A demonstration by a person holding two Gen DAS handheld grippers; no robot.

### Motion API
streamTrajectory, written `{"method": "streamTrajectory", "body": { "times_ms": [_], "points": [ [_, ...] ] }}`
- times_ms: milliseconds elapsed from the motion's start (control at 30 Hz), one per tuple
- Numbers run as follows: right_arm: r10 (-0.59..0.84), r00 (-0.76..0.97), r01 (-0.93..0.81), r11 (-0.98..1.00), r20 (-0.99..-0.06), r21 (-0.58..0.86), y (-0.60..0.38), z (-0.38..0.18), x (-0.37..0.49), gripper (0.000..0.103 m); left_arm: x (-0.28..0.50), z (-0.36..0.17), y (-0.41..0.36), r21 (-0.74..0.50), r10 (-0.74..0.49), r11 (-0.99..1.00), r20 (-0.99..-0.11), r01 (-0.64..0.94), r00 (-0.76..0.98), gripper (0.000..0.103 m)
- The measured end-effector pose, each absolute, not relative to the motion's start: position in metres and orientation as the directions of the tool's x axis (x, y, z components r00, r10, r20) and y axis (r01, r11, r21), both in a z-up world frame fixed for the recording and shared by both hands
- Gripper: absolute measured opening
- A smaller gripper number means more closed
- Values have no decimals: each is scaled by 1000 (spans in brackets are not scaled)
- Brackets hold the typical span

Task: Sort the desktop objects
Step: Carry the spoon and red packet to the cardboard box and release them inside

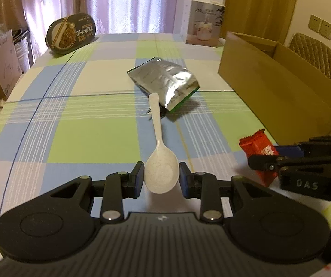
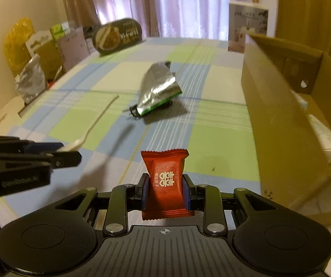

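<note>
Ahead of the grippers, pale curtains (image 1: 119,2) hang behind the far table edge. Two wall outlets (image 1: 321,26) sit high to the right, above a quilted chair back (image 1: 317,57). To the left, off the table, cardboard boxes (image 2: 56,46) and a yellow bag (image 2: 17,43) stand stacked.

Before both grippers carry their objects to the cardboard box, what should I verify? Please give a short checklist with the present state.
1. Left gripper shut on white spoon: ok.
2. Right gripper shut on red packet: ok.
3. Cardboard box open on top: ok.
4. Free space inside box: cannot tell; some items already lie there.
5. Spoon handle clear of silver pouch: cannot tell.
</note>
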State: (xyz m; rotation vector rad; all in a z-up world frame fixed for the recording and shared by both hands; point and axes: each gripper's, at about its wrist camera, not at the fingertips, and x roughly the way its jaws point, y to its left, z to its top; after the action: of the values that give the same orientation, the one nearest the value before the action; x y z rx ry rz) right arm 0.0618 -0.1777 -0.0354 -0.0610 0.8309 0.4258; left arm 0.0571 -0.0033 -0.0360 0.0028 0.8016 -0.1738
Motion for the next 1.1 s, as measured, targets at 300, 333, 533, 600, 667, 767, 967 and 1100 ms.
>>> {"method": "streamTrajectory", "body": {
  "times_ms": [300,333,533,600,667,767,967,1100],
  "points": [
    [351,686,-365,924,-637,117,-196,11,46,26,45,-5,-27,-35,-180,976,-676,213,715,27],
    [350,698,-361,925,-624,115,-199,16,45,26,45,-1,-30,-33,-186,975,-671,222,718,27],
    [329,752,-327,939,-572,109,-223,43,39,26,41,15,-55,-20,-221,962,-647,274,730,27],
    [315,766,-310,945,-560,108,-233,49,38,26,41,19,-65,-14,-234,956,-642,294,730,27],
    [300,778,-290,951,-552,109,-244,53,35,26,40,23,-74,-12,-248,950,-637,312,730,27],
    [276,793,-259,960,-544,110,-259,57,33,26,41,27,-87,-6,-270,939,-633,345,725,27],
    [228,819,-209,973,-527,96,-291,62,33,26,47,35,-112,-6,-316,916,-627,401,712,27],
    [192,839,-168,981,-510,93,-314,67,40,26,55,44,-136,-21,-362,895,-616,445,699,27]
  ]
}}
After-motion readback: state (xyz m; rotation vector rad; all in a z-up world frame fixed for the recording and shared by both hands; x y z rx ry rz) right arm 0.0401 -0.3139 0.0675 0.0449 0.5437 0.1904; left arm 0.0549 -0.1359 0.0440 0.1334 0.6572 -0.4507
